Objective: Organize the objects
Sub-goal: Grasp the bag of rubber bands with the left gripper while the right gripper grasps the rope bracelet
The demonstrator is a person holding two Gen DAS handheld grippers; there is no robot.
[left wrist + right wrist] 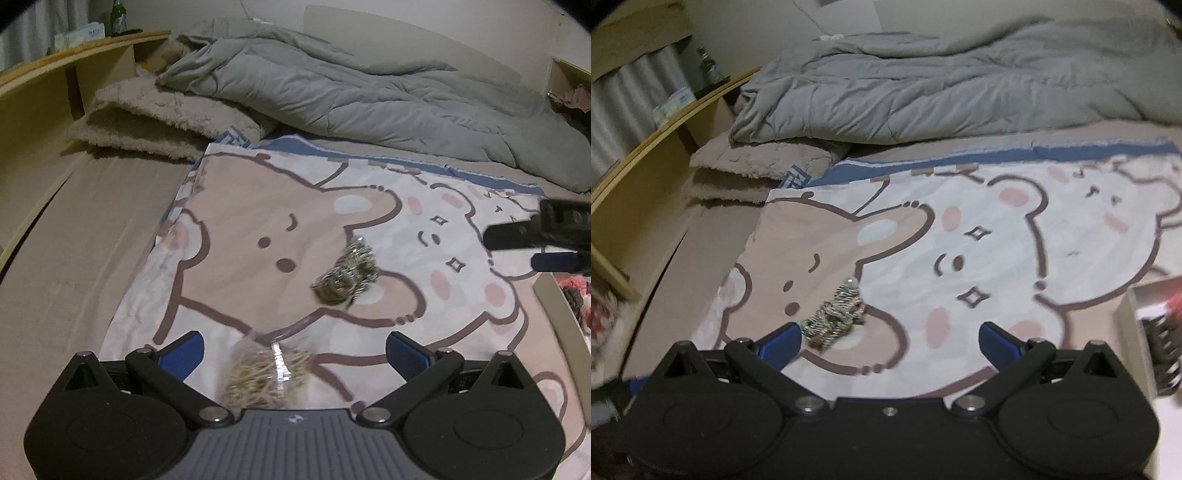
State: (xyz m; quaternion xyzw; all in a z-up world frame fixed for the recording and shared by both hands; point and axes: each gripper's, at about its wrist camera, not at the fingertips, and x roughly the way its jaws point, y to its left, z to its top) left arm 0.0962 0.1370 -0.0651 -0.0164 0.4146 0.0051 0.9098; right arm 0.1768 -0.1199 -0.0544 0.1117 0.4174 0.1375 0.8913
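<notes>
A tweed hair scrunchie (pixel 345 275) lies on the bear-print cloth (pixel 240 221) spread over the bed. It also shows in the right wrist view (pixel 833 319), just ahead of the left fingertip. My left gripper (pixel 293 352) is open, and a blurred tan straw-like item in clear wrap (pixel 264 376) lies between its fingers near the palm. My right gripper (pixel 888 341) is open and empty above the cloth. Its fingers (pixel 517 236) enter the left wrist view from the right edge.
A grey duvet (pixel 332 85) and a folded fluffy blanket (pixel 155 114) lie at the back of the bed. A wooden headboard shelf (pixel 55 74) with a green bottle (pixel 118 18) stands at the left. A white box (pixel 1145 325) holding hair accessories sits at the right.
</notes>
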